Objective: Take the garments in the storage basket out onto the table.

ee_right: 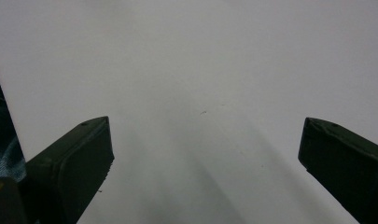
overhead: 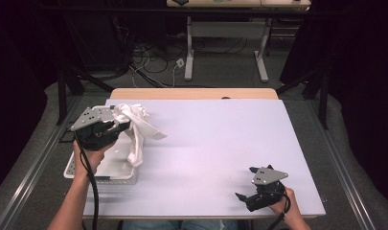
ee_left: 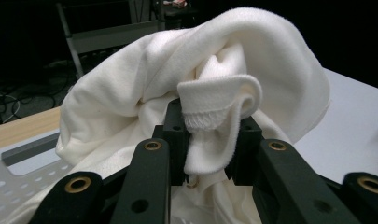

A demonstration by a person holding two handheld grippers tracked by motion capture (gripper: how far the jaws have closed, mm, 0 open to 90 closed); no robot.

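A crumpled white cloth hangs above the table's left side, half over a white perforated basket. My left gripper is shut on it. In the left gripper view the black jaws pinch a hemmed fold of the cloth at the gripper, and the rest bulges above and behind. My right gripper rests low near the table's front right corner, open. Between its wide-apart jaws in the right gripper view lies only bare tabletop.
The pale table has a wooden strip along its far edge. The basket's rim sits below the cloth at the table's left front. Behind the table stand a desk frame and cables on the floor, with dark curtains on both sides.
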